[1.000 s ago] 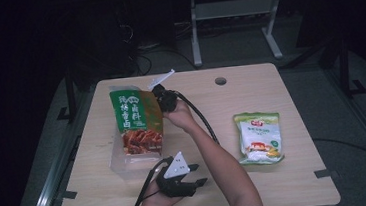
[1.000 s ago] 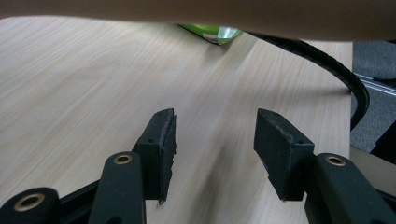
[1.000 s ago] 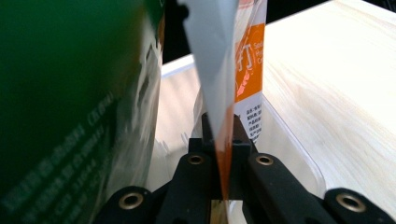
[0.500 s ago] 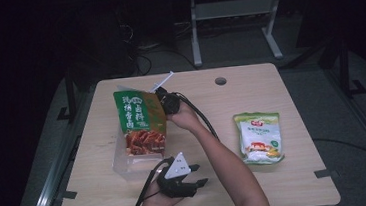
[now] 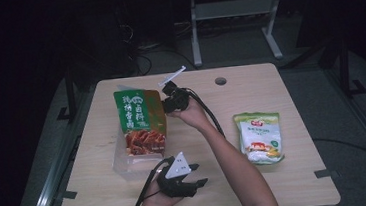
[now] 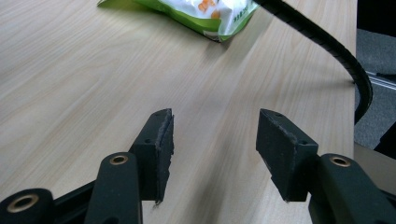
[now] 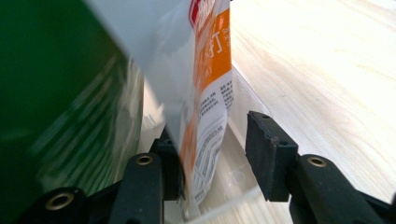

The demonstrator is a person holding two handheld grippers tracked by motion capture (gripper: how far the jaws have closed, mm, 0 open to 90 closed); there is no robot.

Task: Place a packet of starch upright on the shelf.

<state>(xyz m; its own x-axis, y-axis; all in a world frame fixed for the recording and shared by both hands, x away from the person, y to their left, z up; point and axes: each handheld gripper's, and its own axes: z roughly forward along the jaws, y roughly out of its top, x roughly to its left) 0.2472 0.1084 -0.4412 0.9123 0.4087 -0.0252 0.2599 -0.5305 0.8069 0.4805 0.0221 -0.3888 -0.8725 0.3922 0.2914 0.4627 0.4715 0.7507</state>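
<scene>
A green snack bag (image 5: 140,119) stands in a clear plastic container (image 5: 121,164) left of the table's middle. My right gripper (image 5: 164,104) is at the bag's upper right edge. Its jaws have just been opening. In the right gripper view the bag's edge (image 7: 210,70) still hangs between the pads, against the left one, with a gap to the right pad (image 7: 266,149). My left gripper (image 5: 199,183) lies by the front edge, open with nothing between its fingers (image 6: 159,144). It points toward a white and green pouch (image 5: 259,136).
The pouch (image 6: 205,14) lies flat at the right of the wooden table (image 5: 288,184). A black cable (image 6: 336,51) trails over the table's right edge. A round hole (image 5: 221,81) sits near the back edge. The container's wall (image 7: 238,179) is just below the right gripper's jaws.
The right gripper has let go of the bag's top edge and shifted slightly to the right. The bag stays standing in the container. The left gripper has not moved.
</scene>
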